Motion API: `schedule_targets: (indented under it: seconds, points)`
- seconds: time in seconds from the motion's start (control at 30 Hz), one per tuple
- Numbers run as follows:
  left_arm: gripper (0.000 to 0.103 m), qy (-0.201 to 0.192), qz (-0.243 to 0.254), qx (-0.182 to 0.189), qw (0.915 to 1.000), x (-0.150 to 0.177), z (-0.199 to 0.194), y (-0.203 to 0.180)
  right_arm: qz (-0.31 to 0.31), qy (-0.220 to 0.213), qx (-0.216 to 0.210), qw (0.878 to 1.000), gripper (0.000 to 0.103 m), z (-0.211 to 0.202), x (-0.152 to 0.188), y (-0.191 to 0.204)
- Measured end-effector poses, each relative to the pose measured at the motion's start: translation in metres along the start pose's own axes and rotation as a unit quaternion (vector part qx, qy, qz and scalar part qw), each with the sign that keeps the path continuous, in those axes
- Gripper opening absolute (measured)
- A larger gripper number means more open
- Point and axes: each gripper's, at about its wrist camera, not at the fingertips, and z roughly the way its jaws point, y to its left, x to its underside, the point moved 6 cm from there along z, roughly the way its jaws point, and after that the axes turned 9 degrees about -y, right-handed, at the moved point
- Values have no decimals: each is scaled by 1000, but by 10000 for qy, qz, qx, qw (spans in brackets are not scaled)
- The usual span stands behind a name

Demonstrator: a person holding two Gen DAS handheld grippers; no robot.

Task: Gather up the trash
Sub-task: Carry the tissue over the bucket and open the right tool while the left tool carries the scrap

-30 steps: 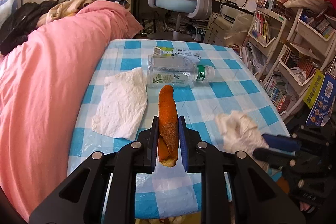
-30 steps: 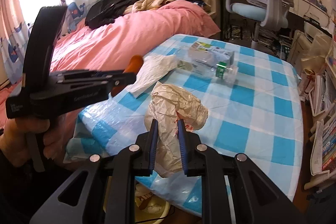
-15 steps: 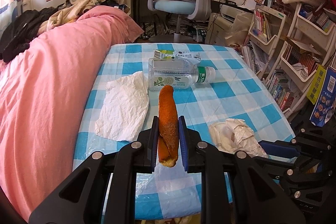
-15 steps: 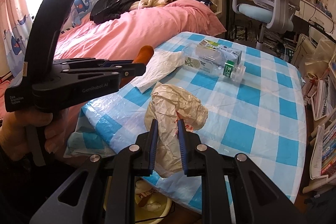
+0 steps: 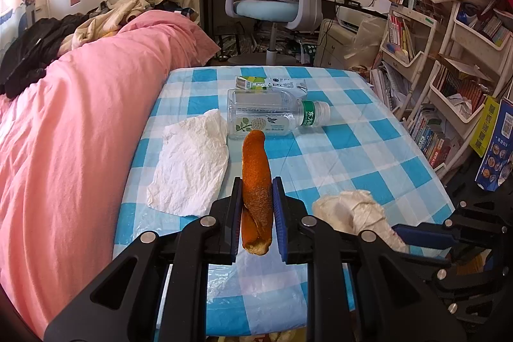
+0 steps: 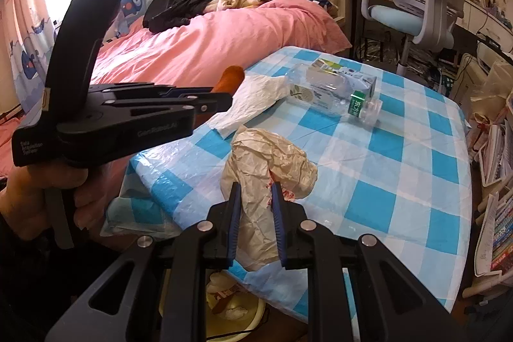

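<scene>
The left gripper (image 5: 256,207) pinched an orange peel (image 5: 255,178), and the right gripper (image 6: 255,210) clamped crumpled paper (image 6: 266,159), both above the near edge of the checked table (image 5: 352,143). A yellow bin (image 6: 243,306) sat below that edge. Farther on lay a white tissue (image 5: 192,162), then a clear bottle (image 5: 272,114) touching a flattened carton (image 5: 272,83).

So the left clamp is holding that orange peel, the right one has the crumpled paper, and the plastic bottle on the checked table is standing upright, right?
Not quite: the plastic bottle lies on its side, as the left wrist view shows. The rest holds: the left gripper grips the orange peel, the right gripper the crumpled paper, above the checked table.
</scene>
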Motion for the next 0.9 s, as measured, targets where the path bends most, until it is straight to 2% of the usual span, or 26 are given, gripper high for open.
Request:
schedule_targets:
  seconds: [0.23, 0.4, 0.7, 0.83, 0.9]
  points:
    - [17, -2, 7, -9, 10000, 0, 0, 0, -201, 227, -276, 9992, 20, 7, 8, 14]
    - [17, -1, 8, -8, 10000, 0, 0, 0, -405, 519, -629, 9958, 20, 12, 19, 33]
    - [17, 0, 0, -20, 10000, 0, 0, 1, -880, 1387, -1417, 9762, 22, 24, 55, 72]
    - [17, 7, 15, -19, 10000, 0, 0, 1, -1014, 1595, -1507, 9703, 26, 27, 65, 79]
    - [17, 6, 16, -16, 10000, 0, 1, 1, -989, 1583, -1475, 9713, 32, 28, 65, 77]
